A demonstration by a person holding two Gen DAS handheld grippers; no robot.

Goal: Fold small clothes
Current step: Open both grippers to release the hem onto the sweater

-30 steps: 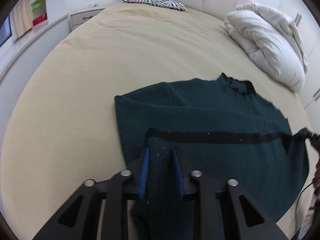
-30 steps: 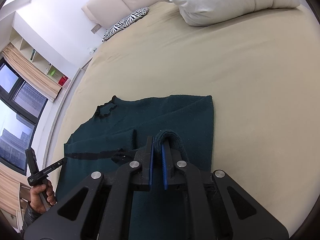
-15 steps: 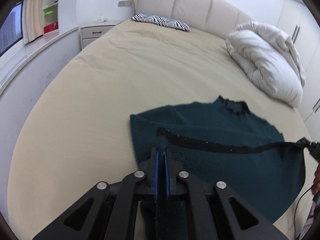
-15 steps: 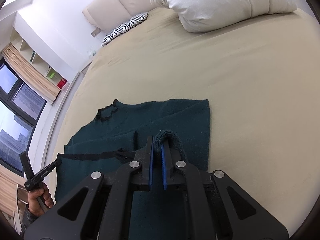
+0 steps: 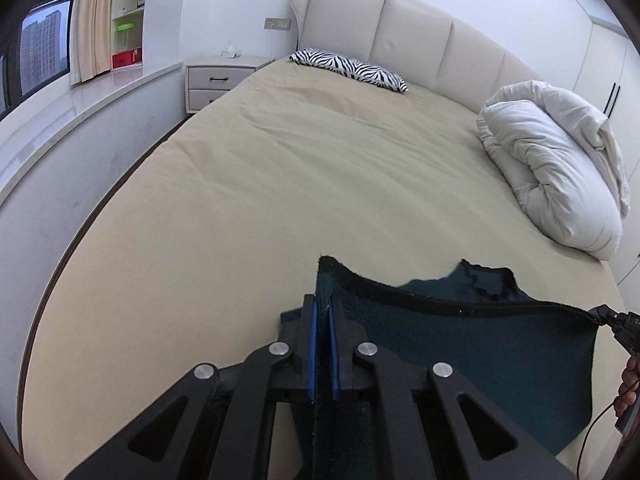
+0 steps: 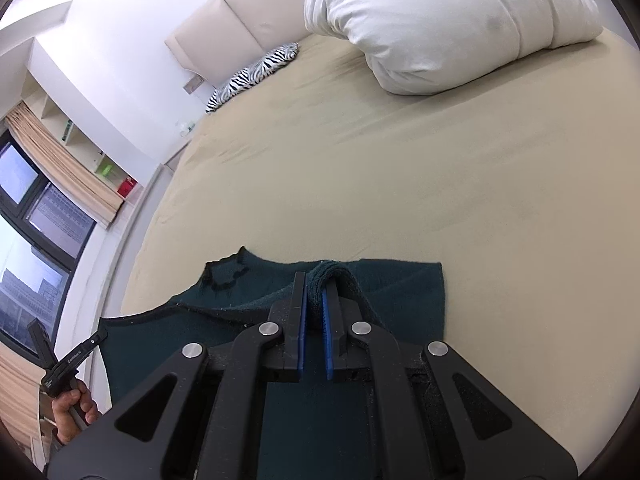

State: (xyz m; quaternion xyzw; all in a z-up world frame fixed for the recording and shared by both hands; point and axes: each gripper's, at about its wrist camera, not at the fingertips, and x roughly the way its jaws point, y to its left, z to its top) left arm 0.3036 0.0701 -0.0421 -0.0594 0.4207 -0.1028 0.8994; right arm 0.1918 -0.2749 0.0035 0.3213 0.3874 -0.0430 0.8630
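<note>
A dark green knitted sweater with black trim [image 5: 460, 344] lies at the near end of a beige bed [image 5: 280, 184], its hem edge lifted clear. The left gripper [image 5: 320, 316] and right gripper [image 6: 313, 304] are each clamped on a corner of that hem, both angled down over the cloth. The fold looks under way; next the hem likely needs carrying towards the black collar [image 6: 226, 276], level and taut
</note>
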